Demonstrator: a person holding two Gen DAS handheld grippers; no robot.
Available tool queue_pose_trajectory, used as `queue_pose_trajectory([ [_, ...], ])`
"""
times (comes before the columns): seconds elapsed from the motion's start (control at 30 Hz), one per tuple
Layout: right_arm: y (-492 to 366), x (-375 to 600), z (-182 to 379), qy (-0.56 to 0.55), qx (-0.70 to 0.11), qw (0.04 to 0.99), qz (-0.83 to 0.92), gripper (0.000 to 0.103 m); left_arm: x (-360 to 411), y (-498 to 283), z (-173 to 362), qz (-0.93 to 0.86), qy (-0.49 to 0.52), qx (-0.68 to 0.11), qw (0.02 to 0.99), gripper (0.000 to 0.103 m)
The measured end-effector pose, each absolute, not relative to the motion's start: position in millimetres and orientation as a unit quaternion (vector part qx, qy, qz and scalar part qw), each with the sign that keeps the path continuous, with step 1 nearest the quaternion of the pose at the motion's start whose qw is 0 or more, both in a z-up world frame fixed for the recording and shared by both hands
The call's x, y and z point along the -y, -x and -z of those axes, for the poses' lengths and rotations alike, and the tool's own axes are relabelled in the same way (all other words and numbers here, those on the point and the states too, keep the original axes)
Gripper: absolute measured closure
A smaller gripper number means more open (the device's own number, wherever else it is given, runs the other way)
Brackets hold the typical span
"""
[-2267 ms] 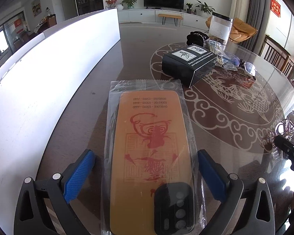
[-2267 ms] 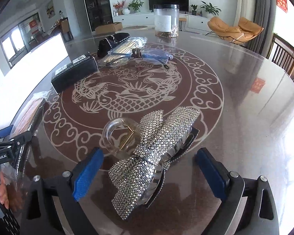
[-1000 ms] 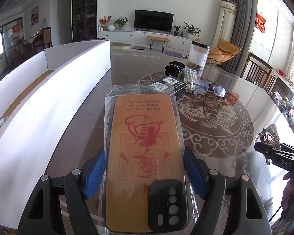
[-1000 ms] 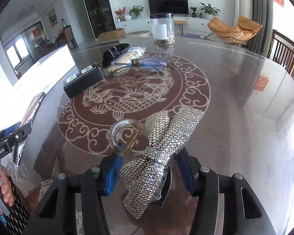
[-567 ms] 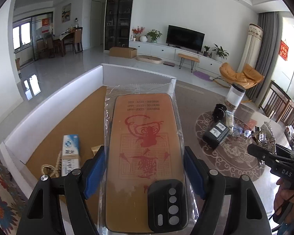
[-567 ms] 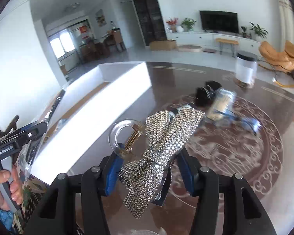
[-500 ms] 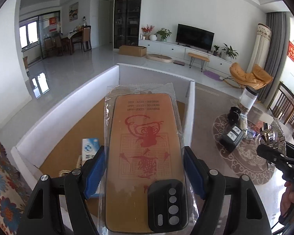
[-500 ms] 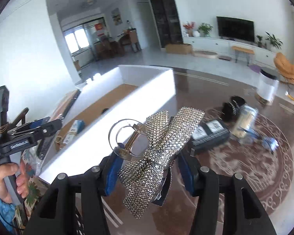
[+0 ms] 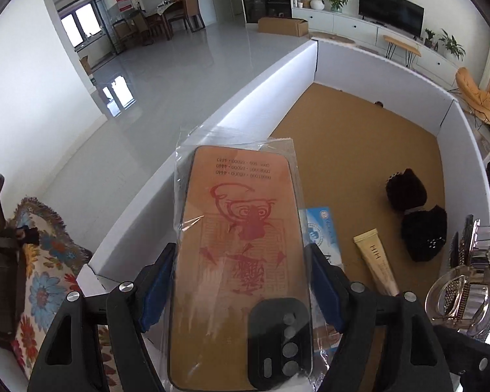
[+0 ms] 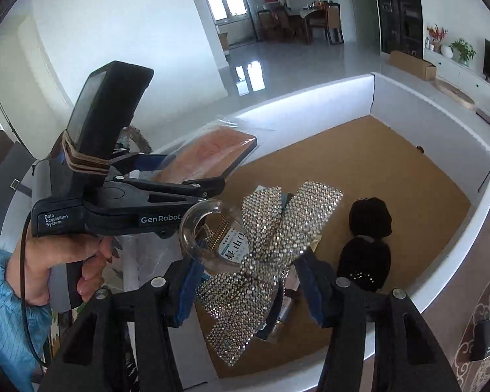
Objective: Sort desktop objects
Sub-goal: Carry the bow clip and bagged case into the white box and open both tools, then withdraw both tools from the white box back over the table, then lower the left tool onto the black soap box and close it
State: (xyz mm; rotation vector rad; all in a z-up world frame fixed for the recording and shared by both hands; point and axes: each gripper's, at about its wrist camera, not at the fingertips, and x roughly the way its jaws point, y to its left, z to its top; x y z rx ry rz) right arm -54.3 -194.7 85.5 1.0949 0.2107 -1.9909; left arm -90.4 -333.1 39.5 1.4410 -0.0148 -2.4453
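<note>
My left gripper [image 9: 241, 281] is shut on an orange phone case in a clear bag [image 9: 241, 245] and holds it in the air over the near end of the white box [image 9: 212, 121]. The case also shows in the right wrist view [image 10: 212, 153]. My right gripper [image 10: 248, 281] is shut on a rhinestone bow hair clip [image 10: 271, 248] and holds it above the same box [image 10: 454, 248]. The clip shows at the right edge of the left wrist view [image 9: 467, 281].
The box has a cork-brown floor [image 9: 359, 150]. In it lie a black fuzzy hair piece [image 9: 415, 215], a gold tube [image 9: 375, 261] and a blue-white carton [image 9: 323, 232]. A black box [image 10: 488, 336] stands on the patterned table at the right. A floral cushion [image 9: 42, 277] lies left.
Both grippers closed on their objects, lifted them off the table and swung left over the white box. In the last half second they moved further over its inside.
</note>
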Motion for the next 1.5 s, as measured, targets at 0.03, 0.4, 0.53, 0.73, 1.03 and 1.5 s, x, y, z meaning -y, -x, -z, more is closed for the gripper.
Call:
queue_pose_trajectory([
  [0.03,56.0,197.0,-79.4,-0.442,-0.081,0.418,0.789,0.033,332.7,90.5,-34.8,0.846,-0.508,0.011,0.159,0.027],
  [0.4,52.7,78.6,-102.3,-0.379,0.035,0.383,0.842,0.008,285.1,57.9,-70.0,0.885,-0.438,0.047,0.151,0.019],
  [0.53,45.3,-13.2,-82.2,-0.374,0.056,0.3,0.876,0.005,235.9,41.6,-85.5,0.902,-0.418,0.048,0.094,0.019],
  [0.73,16.0,-151.6,-25.2,-0.414,-0.001,0.127,0.901,0.005,126.2,21.4,-90.1,0.911,-0.408,0.041,-0.044,0.013],
  [1.03,-20.8,-249.1,5.7,-0.448,-0.006,0.026,0.894,0.005,-18.2,35.2,-7.4,0.861,-0.486,0.055,-0.14,0.007],
  [1.5,-25.8,-246.2,15.5,-0.458,-0.014,0.014,0.889,0.0,-53.8,42.7,41.7,0.87,-0.469,0.073,-0.129,0.0],
])
